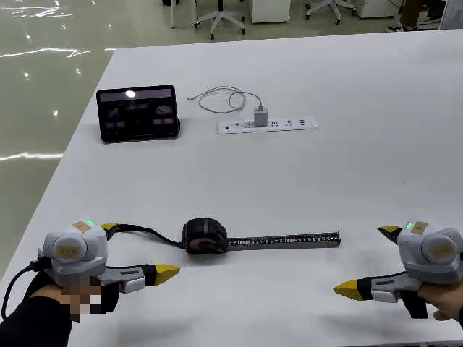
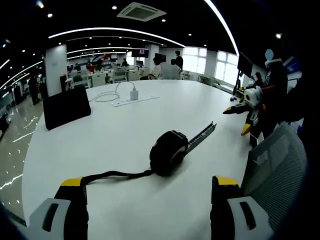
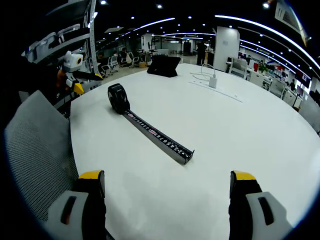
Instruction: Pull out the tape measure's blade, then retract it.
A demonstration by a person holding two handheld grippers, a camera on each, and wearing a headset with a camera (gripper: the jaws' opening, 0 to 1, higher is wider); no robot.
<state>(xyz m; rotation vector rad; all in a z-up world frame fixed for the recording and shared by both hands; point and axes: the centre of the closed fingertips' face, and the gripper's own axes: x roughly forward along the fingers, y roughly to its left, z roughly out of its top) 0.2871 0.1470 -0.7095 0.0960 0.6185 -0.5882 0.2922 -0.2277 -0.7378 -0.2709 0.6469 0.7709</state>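
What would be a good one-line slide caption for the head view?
Tape measure with blade extended lies on the white table between the open left tool and right tool.

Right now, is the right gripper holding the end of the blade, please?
No, the blade lies on the table, clear of the open right gripper.

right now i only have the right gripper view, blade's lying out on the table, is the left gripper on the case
Observer: No. The left gripper is open and sits short of the tape measure case.
Operator: anything between its jaws
Observer: The case's black strap trails back to one jaw tip. I cannot tell if they touch.
Operator: is that tablet on
Observer: Yes, the tablet faces the person with its screen lit.
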